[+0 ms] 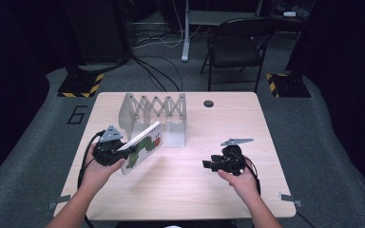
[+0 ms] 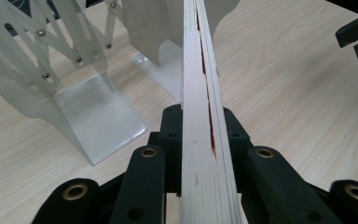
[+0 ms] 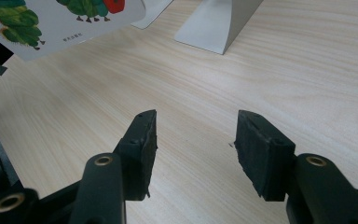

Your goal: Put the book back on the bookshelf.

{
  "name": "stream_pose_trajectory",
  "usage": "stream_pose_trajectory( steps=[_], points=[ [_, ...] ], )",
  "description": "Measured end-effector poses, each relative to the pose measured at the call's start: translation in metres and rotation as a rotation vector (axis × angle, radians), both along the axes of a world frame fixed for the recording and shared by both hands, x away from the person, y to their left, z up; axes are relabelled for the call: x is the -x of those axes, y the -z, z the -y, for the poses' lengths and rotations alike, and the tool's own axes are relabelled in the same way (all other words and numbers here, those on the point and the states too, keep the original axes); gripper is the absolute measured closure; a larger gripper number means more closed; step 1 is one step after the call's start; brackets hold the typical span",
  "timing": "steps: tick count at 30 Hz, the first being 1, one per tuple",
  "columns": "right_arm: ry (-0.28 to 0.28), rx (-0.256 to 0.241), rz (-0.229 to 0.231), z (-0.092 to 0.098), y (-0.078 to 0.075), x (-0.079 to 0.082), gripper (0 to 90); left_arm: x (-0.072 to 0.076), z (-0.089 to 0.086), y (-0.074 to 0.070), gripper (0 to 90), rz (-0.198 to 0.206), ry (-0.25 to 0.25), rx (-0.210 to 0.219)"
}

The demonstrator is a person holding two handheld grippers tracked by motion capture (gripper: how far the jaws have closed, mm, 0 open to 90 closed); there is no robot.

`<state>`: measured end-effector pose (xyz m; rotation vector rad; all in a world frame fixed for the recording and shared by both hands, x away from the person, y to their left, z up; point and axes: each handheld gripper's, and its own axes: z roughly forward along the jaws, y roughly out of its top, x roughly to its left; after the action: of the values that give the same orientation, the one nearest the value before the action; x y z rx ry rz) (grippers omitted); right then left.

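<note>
High view shows left tongs clamped on the book at its lower edge, likely stiff, light and slick-covered; right tongs gape wide, empty.

Table evenly lit, surroundings dark (high view soft).

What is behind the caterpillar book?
Behind the book, held by the left gripper, stands a white folding book rack on the table. The book hides part of the rack's base.
</note>
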<state>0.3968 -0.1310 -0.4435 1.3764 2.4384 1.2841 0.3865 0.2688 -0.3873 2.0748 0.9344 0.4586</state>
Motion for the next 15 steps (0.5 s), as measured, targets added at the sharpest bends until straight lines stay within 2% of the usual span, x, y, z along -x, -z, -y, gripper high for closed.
stream_pose_trajectory(
  steps=[15],
  points=[
    [0.0,0.002,-0.009,-0.004,0.0,0.0,48.1,0.006,-0.031,0.005,75.8,0.009,-0.108,0.03]
  ],
)
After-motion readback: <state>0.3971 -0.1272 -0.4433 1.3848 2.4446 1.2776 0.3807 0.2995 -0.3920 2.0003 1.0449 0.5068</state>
